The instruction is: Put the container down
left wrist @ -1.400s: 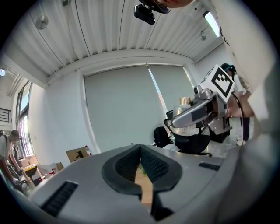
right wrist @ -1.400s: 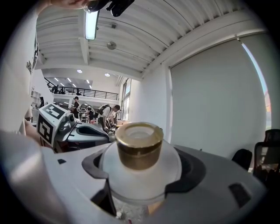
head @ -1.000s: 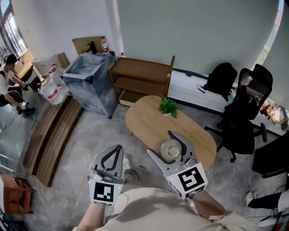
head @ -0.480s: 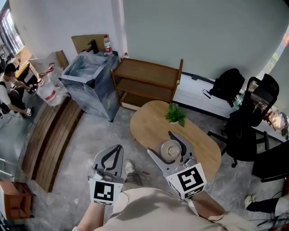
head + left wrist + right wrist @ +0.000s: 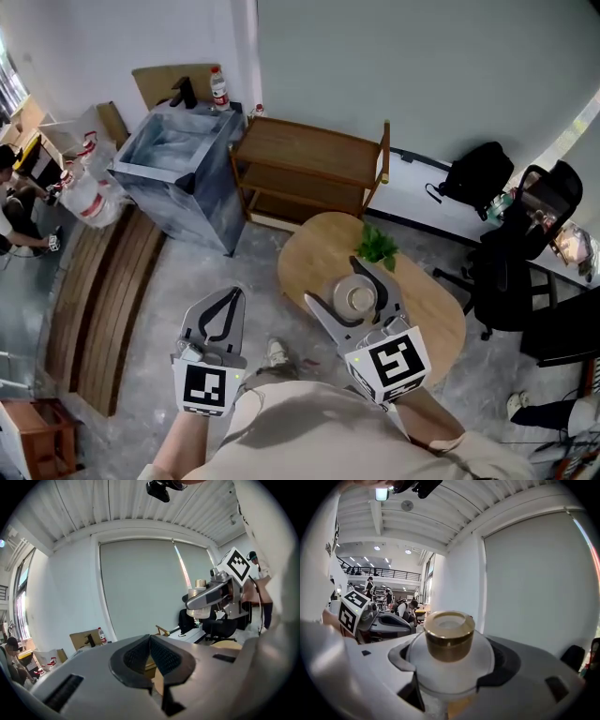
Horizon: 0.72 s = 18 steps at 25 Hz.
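A round white container [image 5: 355, 299] with a gold cap [image 5: 449, 636] is held upright in my right gripper [image 5: 357, 298], whose jaws are shut on its body [image 5: 450, 665]. It hangs in the air above the near end of the oval wooden table [image 5: 309, 258]. My left gripper [image 5: 221, 322] is held to the left over the concrete floor, shut with nothing between its jaws [image 5: 150, 656]. In the left gripper view the right gripper [image 5: 212, 598] with the container [image 5: 198, 610] shows at the right.
A small green plant [image 5: 379, 247] stands on the table. A wooden shelf unit [image 5: 313, 173] and a grey bin [image 5: 174, 172] stand behind it. Black office chairs [image 5: 517, 253], a backpack [image 5: 477, 175], wooden planks [image 5: 103, 291] at left and a seated person [image 5: 11, 202] surround the area.
The view has shifted so the table and plant sit nearer my right gripper. Both grippers keep their hold and pose; the left one has drifted slightly left and down.
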Motion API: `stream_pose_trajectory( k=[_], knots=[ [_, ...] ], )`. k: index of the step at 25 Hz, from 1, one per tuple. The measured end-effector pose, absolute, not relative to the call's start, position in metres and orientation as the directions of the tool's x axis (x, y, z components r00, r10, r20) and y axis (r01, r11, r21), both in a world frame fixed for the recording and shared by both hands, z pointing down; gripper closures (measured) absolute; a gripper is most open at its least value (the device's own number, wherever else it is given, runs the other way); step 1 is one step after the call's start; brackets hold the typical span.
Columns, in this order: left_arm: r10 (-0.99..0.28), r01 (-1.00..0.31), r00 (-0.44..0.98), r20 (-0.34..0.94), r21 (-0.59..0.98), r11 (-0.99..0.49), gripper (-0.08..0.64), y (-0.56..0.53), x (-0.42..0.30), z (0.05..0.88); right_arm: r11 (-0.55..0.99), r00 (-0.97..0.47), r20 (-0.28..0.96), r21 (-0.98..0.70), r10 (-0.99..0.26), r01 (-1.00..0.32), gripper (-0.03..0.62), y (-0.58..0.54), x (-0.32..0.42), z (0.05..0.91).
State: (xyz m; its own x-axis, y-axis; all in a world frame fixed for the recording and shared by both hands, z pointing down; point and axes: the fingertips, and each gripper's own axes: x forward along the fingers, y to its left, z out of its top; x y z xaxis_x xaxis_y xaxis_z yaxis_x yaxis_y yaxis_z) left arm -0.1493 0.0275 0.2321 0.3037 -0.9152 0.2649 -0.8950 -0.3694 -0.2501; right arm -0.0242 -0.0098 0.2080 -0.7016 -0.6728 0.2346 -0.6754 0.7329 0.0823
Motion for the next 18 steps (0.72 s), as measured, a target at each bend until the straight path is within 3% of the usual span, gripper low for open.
stream_pose_trajectory(
  k=[8, 18],
  knots=[
    [-0.900, -0.874, 0.335, 0.281, -0.264, -0.408, 0.555, -0.028, -0.196, 0.235, 0.714, -0.672, 0.268, 0.103, -0.690, -0.692, 0.258, -0.064, -0.073, 0.209],
    [-0.915, -0.911, 0.278, 0.291, -0.222, -0.347, 0.555, -0.073, -0.223, 0.248, 0.745, -0.687, 0.320, 0.100, -0.652, -0.660, 0.258, -0.115, -0.096, 0.227]
  ],
)
